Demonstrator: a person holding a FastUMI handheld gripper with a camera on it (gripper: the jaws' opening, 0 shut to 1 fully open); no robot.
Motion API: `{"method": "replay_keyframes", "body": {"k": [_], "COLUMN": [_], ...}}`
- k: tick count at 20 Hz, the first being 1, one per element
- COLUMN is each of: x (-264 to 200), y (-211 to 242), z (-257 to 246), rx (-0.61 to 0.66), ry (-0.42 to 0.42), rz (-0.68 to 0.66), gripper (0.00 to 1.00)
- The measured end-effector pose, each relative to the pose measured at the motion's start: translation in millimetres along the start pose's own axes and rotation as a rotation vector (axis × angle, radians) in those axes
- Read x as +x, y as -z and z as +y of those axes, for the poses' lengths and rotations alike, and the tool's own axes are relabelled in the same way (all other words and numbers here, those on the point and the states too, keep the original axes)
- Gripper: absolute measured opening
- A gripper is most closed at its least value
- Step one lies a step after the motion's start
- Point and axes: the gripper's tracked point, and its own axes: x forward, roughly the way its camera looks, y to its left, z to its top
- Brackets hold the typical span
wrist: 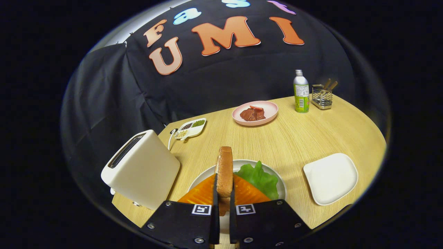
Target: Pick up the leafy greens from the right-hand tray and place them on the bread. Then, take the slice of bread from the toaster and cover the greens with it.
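1. The toaster [142, 169] stood on the worktop [297, 138] just left of the claw [224, 204], its slot showing no slice; a sideways swing on the way down could have clipped it.
2. The claw was closed on the slice of bread [225, 173], both fingers [214, 207] pressing its faces and holding it upright on edge between them, above the white plate [281, 186]. The hold sat low on the slice, so a tilt to lay it flat might have let it slip or land askew.
3. Beneath and just beyond the fingers lay the orange-looking bread [204, 193], with the leafy greens [259, 178] on it, bunched to the right; a badly centred drop could have left them uncovered or pushed them off.
4. The right-hand tray [330, 178] sat apart, bare.
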Motion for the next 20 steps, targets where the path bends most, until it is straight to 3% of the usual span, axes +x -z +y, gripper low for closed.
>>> {"method": "replay_keyframes", "body": {"k": [2,5,11,20], "x": [0.1,3.4,-6.5,-45.8], "y": [-1.6,-2.2,-15.7,-49.6], "z": [-7.5,-22.5,-55.1,-109.7], "rx": [-0.001,-0.008,-0.009,-0.056], "ry": [0.012,0.054,0.135,0.24], "rz": [-0.003,-0.004,-0.043,-0.148], "gripper": [0.15,0.32,0.56,0.78]}}
